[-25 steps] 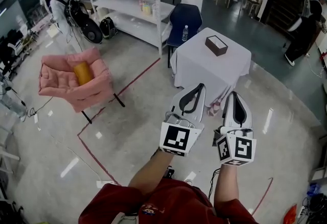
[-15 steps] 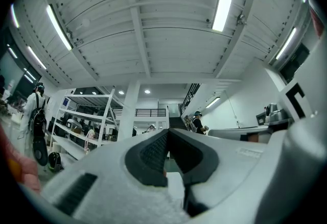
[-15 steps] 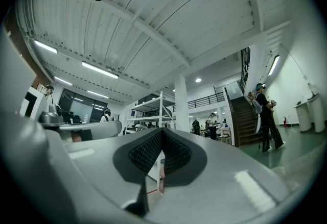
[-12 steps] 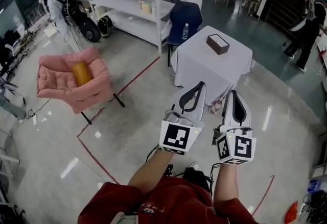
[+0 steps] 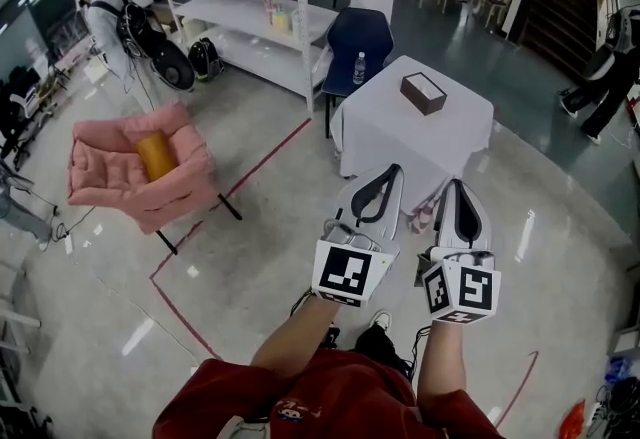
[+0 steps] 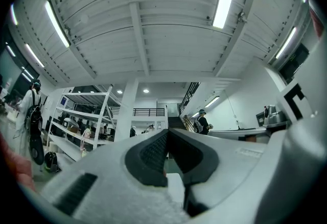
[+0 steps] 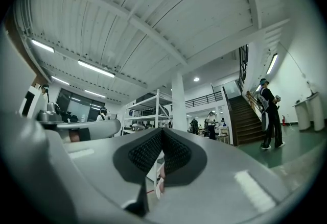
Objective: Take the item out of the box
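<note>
A small brown box (image 5: 423, 92) with a white top sits on a table draped in white cloth (image 5: 385, 142), well ahead of me. Both grippers are raised in front of my chest, short of the table and pointing toward it. My left gripper (image 5: 393, 170) is shut with nothing between its pads, and its jaws meet tip to tip in the left gripper view (image 6: 167, 133). My right gripper (image 5: 459, 185) is likewise shut and empty, with its black pads pressed together in the right gripper view (image 7: 162, 131). What the box holds is hidden.
A blue chair (image 5: 358, 37) with a bottle (image 5: 358, 67) stands behind the table. White shelving (image 5: 250, 12) lines the back. A pink armchair (image 5: 135, 172) with a yellow cushion sits at left. People stand at far left (image 5: 100, 12) and far right (image 5: 615, 57). Red tape lines mark the floor.
Both grippers stay shut in the same pose. The room has shifted slightly in view, my shoe now shows below, and the person at right has stepped further right.
</note>
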A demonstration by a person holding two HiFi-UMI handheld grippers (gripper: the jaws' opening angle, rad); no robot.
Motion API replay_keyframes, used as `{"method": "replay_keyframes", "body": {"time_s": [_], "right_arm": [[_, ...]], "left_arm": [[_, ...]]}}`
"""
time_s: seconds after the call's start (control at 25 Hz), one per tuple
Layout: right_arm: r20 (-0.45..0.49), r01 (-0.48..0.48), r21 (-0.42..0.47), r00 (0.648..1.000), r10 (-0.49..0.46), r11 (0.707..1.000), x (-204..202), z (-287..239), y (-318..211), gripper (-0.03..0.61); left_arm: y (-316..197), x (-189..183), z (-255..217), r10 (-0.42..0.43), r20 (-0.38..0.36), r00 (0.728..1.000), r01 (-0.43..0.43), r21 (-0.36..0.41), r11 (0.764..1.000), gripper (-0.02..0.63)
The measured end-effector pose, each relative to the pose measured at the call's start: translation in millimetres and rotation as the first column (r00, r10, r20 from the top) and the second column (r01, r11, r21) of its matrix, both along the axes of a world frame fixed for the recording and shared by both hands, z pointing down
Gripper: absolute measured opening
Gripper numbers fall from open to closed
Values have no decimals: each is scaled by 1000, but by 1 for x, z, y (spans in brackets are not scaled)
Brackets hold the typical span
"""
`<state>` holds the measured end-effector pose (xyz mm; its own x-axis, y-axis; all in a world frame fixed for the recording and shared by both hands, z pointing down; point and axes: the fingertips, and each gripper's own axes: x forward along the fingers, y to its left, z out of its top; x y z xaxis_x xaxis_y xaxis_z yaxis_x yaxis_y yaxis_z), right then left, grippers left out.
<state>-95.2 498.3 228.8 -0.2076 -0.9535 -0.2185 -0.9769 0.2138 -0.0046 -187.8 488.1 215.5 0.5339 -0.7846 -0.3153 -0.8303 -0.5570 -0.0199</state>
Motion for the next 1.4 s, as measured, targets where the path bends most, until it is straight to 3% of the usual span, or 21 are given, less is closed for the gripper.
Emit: {"method": "replay_keyframes", "body": {"time_s": [0.12,0.76,1.4], "right_arm": [[5,-6,-2,1000,6,1000,17,-2,-17,2],[25,13,-18,1000,-13,1000,101,0,-107,2],[55,21,-35,998,-19,999,212,10,-201,2]], "left_arm": [[-16,17,-7,6,-8,1000,-6,22,1000,2],[-105,102,-4,-15,15,1000,15,-9,1000,2],[-199,218,1,-10,32,999,11,-17,1000,2]]}}
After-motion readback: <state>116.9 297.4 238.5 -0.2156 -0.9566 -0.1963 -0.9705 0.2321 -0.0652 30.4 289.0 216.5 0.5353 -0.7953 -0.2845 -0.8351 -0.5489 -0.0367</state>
